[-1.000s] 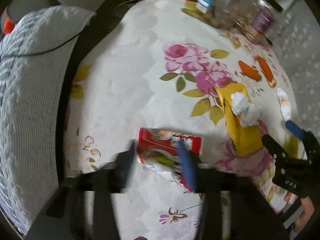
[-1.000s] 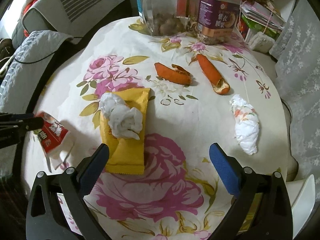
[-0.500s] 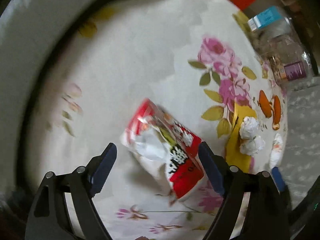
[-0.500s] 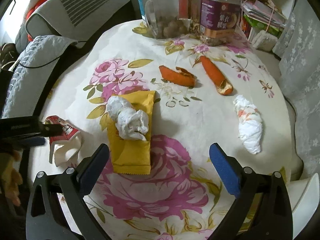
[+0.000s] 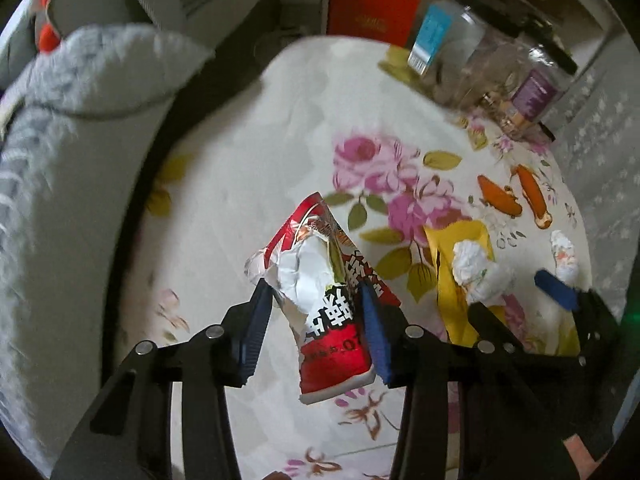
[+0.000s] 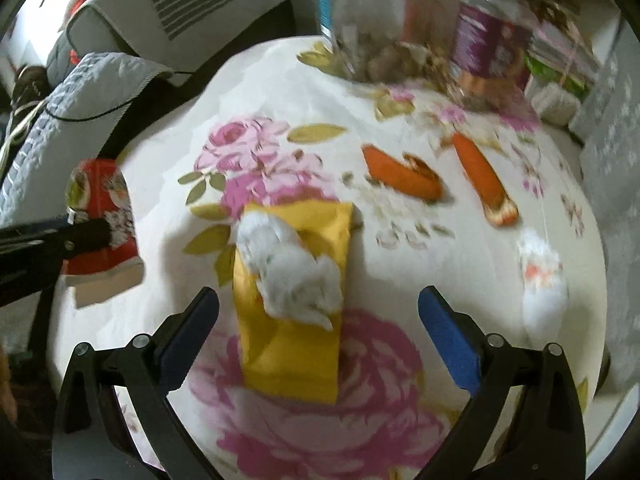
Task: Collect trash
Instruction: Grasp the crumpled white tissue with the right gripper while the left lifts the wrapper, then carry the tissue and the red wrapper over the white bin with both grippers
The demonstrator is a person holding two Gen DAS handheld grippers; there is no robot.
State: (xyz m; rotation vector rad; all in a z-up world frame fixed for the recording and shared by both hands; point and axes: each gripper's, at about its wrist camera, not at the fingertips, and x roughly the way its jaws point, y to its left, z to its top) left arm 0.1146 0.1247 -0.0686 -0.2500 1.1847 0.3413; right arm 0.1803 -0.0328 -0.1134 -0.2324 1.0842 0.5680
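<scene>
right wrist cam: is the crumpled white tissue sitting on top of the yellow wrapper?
Yes, the crumpled white tissue lies on the upper part of the yellow wrapper, which lies flat on the floral tablecloth.

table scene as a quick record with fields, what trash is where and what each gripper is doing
left gripper: jaws closing on the crumpled red snack wrapper between them
right gripper: open, above the yellow packet
on packet: wad of white tissue
other trash: two orange peel strips, second white tissue wad
surface: floral tablecloth
far edge: clear plastic jars
</scene>
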